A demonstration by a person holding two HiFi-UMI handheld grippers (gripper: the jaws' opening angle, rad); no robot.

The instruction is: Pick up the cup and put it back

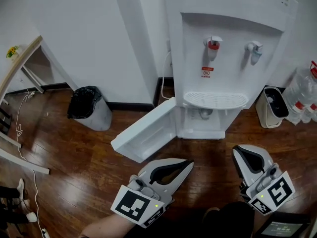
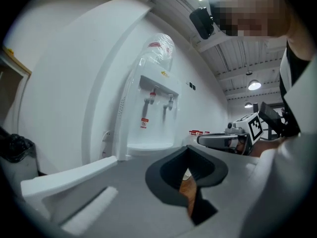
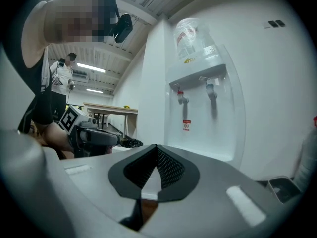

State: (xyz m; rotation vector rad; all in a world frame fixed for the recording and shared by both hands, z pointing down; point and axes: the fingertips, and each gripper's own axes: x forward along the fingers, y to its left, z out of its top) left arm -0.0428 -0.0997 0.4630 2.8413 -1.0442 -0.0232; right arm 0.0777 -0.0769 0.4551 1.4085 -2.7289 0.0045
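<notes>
Closed (both): left tool (image 1: 189, 163), right tool (image 1: 237, 150)

White water dispenser (image 1: 223, 83): one red tap (image 1: 213, 44), one pale blue tap (image 1: 255, 51). Dark brown plank floor (image 1: 74, 152). Black-lined grey bin (image 1: 89, 108). Grey left claw (image 1: 189, 163) and right claw (image 1: 236, 150) carry black-and-white square markers.

Walls: white (image 1: 99, 33), with a dark skirting board (image 1: 129, 104) along the base.
Floor: glossy reddish-brown wooden boards (image 1: 74, 152); a white cord (image 1: 18, 128) trails at the left.
Water dispenser: white (image 1: 223, 68), against the wall, its lower door (image 1: 146, 130) swung open leftward.
Bins: a black-lined bin (image 1: 88, 108) left of the dispenser, a cream bin (image 1: 271, 107) just beside its right.
Table: pale wooden edge (image 1: 20, 63) at far left.
Light: a round ceiling lamp (image 2: 254, 85) and strip lights (image 3: 91, 67) overhead.
</notes>
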